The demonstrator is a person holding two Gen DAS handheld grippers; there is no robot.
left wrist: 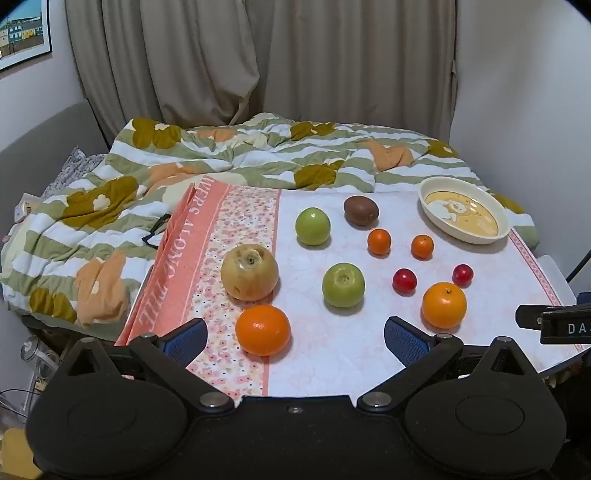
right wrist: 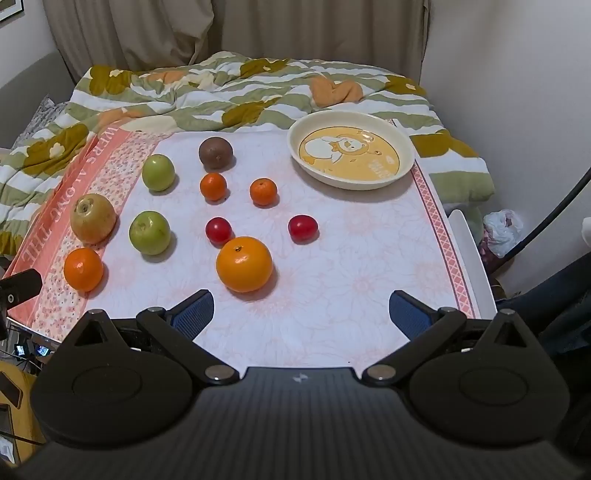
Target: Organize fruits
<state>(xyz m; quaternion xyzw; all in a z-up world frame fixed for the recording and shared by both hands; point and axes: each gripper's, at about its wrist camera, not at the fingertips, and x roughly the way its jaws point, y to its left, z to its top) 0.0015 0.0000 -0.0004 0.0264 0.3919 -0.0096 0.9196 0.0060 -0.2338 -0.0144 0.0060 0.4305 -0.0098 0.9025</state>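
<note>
Left hand-held gripper (left wrist: 295, 338) behind orange (left wrist: 262, 329)

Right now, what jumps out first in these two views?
Ten loose fruits dot the pink floral tablecloth: the big orange sits nearest the right gripper, another orange just ahead of the left gripper. The cartoon plate at the far right corner holds nothing. Both grippers' fingers are spread wide and hold nothing.

Rumpled floral striped quilt (left wrist: 229, 162) behind the table, beige curtains (left wrist: 258, 55), framed picture (left wrist: 22, 33) on left wall
</note>
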